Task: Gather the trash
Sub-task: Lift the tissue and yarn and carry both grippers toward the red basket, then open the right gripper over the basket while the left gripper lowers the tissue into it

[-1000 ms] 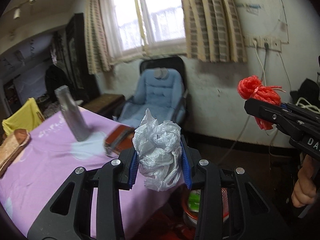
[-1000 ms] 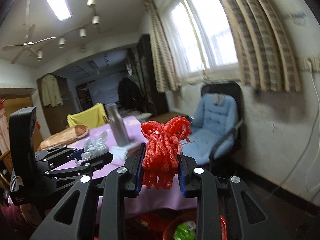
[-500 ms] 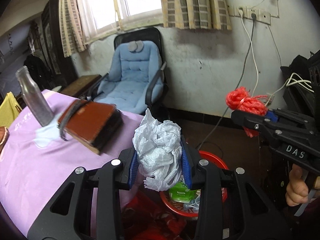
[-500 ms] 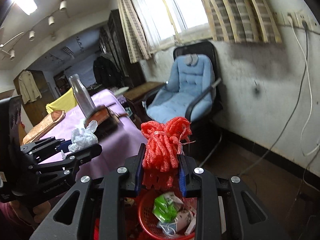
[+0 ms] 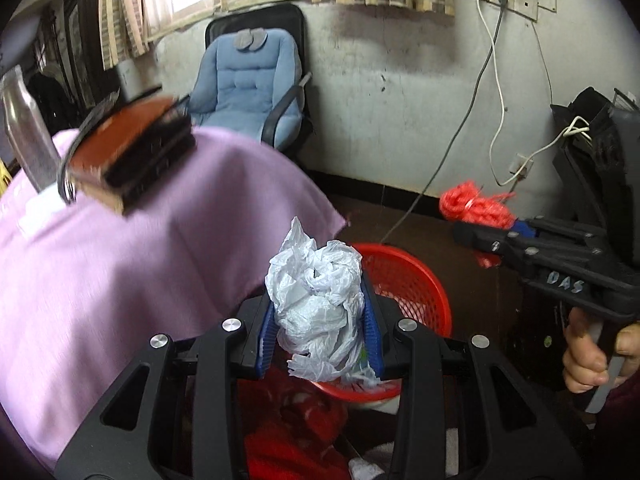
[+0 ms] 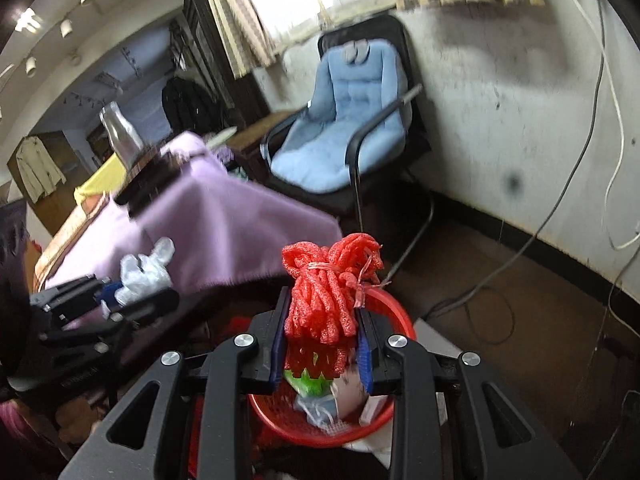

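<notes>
A crumpled white bag (image 5: 318, 306) is pinched between the pads of the left gripper (image 5: 320, 320), above the rim of a red basket (image 5: 416, 280) beside the purple-draped table (image 5: 140, 264). A red foam net (image 6: 328, 292) is clamped in the right gripper (image 6: 322, 340), over the same basket, where wrappers (image 6: 316, 396) are seen.

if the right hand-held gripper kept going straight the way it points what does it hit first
Probably the red basket on the floor: the right hand-held gripper, shut on the red foam netting, points down at the trash inside it. Depth is unclear.
</notes>
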The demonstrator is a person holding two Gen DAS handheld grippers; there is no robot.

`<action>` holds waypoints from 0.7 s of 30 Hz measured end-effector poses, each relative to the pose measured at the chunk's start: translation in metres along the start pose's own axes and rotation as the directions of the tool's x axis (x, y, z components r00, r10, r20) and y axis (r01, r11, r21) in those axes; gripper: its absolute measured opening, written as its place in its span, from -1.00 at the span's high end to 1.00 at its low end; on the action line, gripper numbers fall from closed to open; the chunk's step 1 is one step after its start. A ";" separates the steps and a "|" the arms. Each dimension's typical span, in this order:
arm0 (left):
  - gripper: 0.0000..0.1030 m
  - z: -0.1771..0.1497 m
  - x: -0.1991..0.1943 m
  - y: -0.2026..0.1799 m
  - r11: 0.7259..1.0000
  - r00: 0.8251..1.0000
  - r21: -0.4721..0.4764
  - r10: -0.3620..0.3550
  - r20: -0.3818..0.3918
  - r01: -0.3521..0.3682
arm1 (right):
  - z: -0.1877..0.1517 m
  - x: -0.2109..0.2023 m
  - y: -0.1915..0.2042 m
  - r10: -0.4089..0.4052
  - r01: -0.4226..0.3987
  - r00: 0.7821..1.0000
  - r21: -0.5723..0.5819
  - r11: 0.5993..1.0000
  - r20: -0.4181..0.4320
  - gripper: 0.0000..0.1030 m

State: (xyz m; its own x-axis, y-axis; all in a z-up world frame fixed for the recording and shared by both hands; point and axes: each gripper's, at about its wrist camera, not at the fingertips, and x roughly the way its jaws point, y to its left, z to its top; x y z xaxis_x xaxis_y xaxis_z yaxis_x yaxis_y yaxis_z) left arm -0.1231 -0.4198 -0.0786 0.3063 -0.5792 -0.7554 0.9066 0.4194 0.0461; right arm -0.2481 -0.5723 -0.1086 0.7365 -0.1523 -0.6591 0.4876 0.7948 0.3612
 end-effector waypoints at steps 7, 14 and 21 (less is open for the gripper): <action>0.28 -0.018 -0.001 0.005 1.000 1.000 -0.006 -0.001 -0.024 0.001 | -0.029 0.036 0.004 0.004 -0.005 0.991 -0.009 1.000 -0.135 0.44; 0.28 -0.029 0.007 0.008 1.000 0.998 -0.018 -0.010 -0.062 0.009 | -0.039 0.086 0.000 -0.065 0.062 0.974 -0.018 0.998 -0.218 -0.06; 0.28 -0.032 0.014 0.008 1.000 0.996 -0.014 -0.022 -0.083 0.020 | -0.029 0.067 -0.003 -0.083 0.083 0.984 -0.006 0.997 -0.161 -0.06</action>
State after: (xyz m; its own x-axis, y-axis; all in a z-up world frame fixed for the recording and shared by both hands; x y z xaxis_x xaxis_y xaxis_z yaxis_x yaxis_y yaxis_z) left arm -0.1212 -0.4025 -0.1092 0.2615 -0.5280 -0.8080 0.9084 0.4175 0.0211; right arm -0.2143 -0.5682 -0.1728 0.6088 -0.1212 -0.7840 0.5438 0.7833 0.3012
